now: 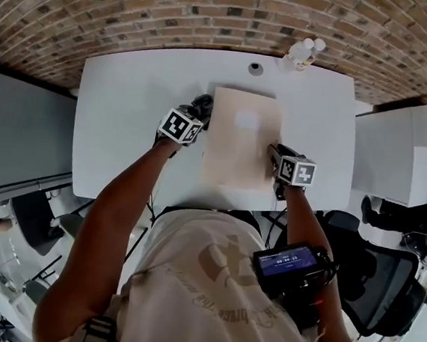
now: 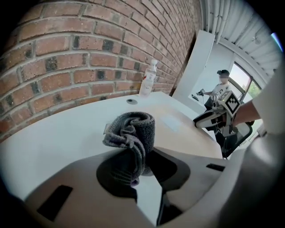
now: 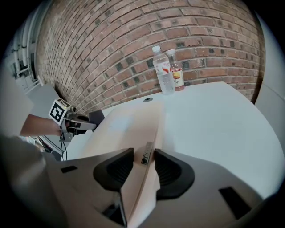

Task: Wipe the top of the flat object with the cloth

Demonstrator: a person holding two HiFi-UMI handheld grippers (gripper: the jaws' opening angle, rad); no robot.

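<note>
While my right gripper (image 3: pixel 143 156) is clamping the right edge of the flat board (image 1: pixel 240 143) on the white table (image 1: pixel 128 121), I am holding the grey cloth (image 2: pixel 132 131) pinched in my left gripper (image 2: pixel 141 160) — just beside the board's left edge.

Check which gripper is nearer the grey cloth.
Left. The left gripper is shut on the cloth, by the left edge of the flat board. The right gripper is across the board, clamped on its right edge.
</note>
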